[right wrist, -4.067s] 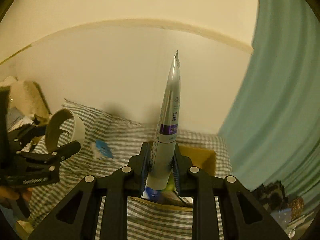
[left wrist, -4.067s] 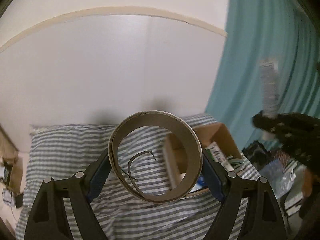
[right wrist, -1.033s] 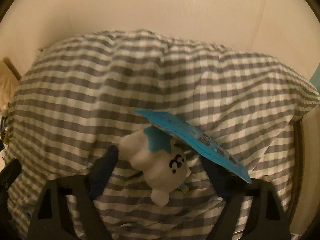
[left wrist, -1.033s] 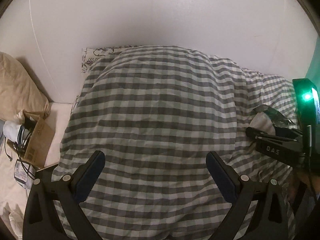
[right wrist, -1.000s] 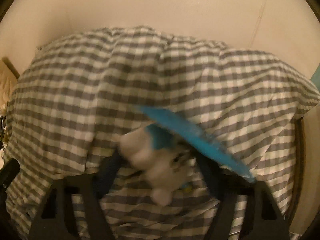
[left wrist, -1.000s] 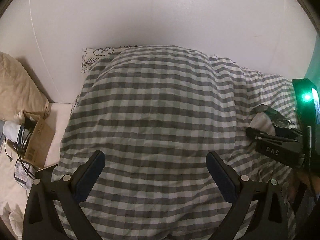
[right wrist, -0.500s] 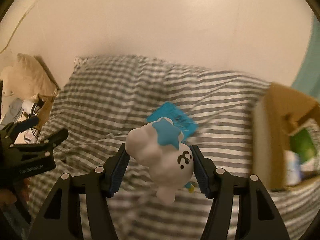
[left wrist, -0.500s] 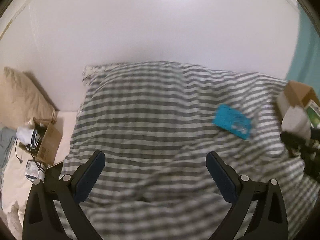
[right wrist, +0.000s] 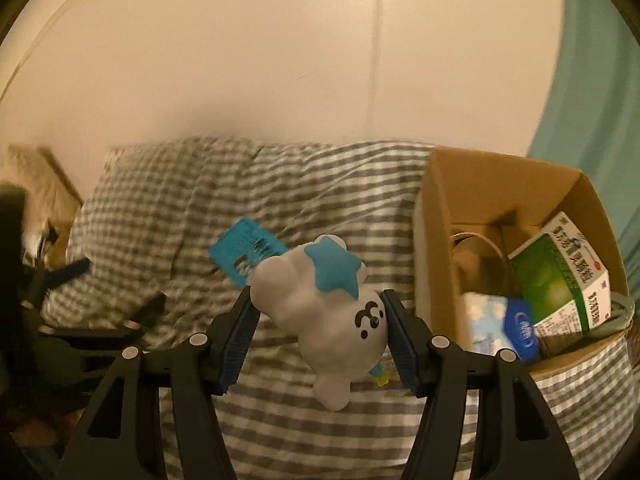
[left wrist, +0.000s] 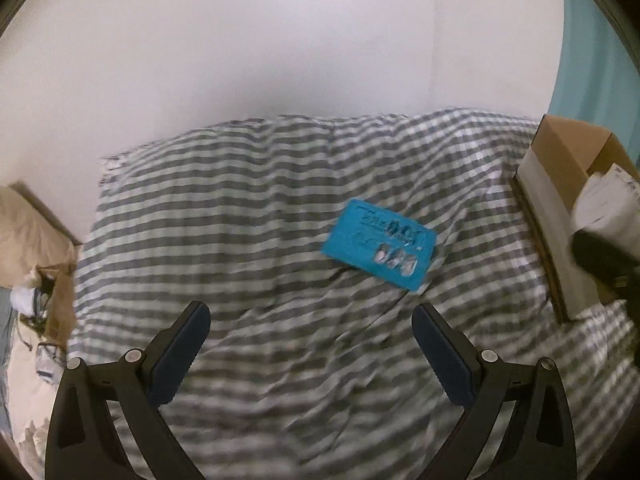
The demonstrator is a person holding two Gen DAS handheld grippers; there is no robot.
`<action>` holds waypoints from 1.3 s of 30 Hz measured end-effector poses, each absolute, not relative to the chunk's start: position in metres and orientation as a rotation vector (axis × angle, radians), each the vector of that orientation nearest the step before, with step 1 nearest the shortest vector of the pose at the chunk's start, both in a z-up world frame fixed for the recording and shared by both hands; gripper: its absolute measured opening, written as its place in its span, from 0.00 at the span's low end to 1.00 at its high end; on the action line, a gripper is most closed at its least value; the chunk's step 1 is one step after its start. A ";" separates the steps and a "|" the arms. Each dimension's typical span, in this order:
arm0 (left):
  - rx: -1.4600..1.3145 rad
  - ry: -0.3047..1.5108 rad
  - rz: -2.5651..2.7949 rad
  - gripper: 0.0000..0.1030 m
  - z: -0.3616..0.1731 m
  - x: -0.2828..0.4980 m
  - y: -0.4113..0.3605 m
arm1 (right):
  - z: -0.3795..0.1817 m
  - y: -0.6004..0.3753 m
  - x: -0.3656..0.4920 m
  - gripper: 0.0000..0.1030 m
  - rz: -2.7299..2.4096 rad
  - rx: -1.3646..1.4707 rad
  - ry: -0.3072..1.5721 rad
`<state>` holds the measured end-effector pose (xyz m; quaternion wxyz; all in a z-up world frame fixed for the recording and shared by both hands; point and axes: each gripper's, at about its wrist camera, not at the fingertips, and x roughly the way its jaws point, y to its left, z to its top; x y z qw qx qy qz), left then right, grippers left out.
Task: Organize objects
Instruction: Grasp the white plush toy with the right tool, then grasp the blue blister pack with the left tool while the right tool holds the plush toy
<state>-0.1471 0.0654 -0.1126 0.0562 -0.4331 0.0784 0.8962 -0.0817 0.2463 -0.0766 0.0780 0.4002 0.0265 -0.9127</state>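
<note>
With several items already in the cardboard box (right wrist: 460,184), the right tool (right wrist: 316,334) grips the white toy (right wrist: 320,320), the left tool (left wrist: 310,356) gapes empty, and a blue card (left wrist: 378,250) is left on the bed (left wrist: 240,220).

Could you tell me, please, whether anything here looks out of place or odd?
One thing: a blue card lies loose and askew on the checked bedcover, apart from the cardboard box holding other items. The white toy hangs tilted in the right gripper.
</note>
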 end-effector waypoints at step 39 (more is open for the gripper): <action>-1.230 0.222 2.564 0.07 -0.121 -0.160 0.053 | -0.096 0.262 -0.080 0.59 -2.724 1.291 0.085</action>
